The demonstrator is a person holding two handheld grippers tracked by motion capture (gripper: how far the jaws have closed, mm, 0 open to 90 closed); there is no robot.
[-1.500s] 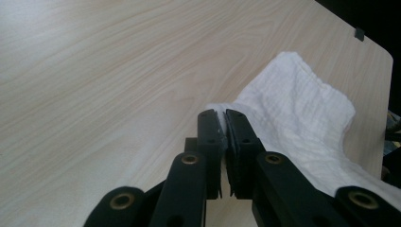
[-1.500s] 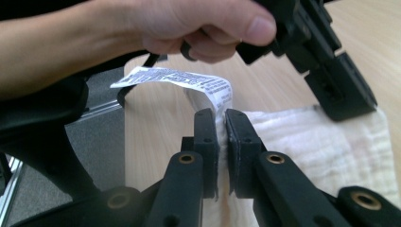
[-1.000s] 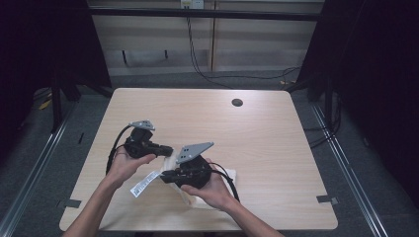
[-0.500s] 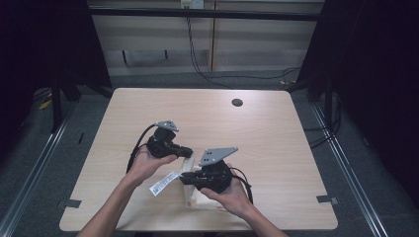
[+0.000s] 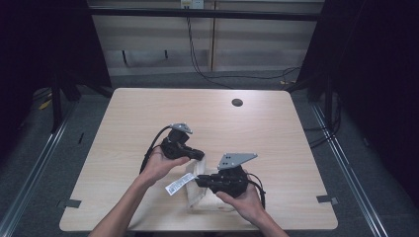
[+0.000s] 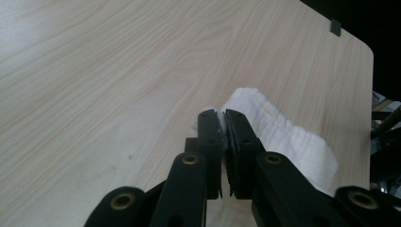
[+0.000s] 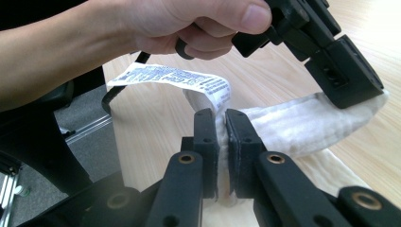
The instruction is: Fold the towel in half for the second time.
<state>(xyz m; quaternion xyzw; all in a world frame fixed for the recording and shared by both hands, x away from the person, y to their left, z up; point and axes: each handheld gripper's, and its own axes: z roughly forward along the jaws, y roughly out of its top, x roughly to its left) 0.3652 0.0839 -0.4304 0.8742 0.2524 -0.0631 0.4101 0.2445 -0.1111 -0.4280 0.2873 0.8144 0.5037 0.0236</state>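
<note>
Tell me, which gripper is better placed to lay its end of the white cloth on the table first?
Probably right. The right gripper holds the white cloth low, over its part already on the table; the left gripper holds its end higher.

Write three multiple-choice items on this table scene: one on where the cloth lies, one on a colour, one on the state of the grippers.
1. Where on the table does the white cloth lie?
A. near the person's edge
B. at the far edge by the round hole
C. on the floor beside it

2. What colour is the tag sewn to the cloth?
A. red, no print
B. white with dark print
C. plain black

3. How do the left gripper and the right gripper stand?
A. both wide open above the cloth
B. one open, one shut on nothing
C. both shut on the cloth

Answers:
1. A, since the high view shows the cloth close to the near edge, far from the hole.
2. B, as the right gripper view shows printed lines on a white strip.
3. C, since each gripper view shows white fabric pinched between nearly closed jaws.
</note>
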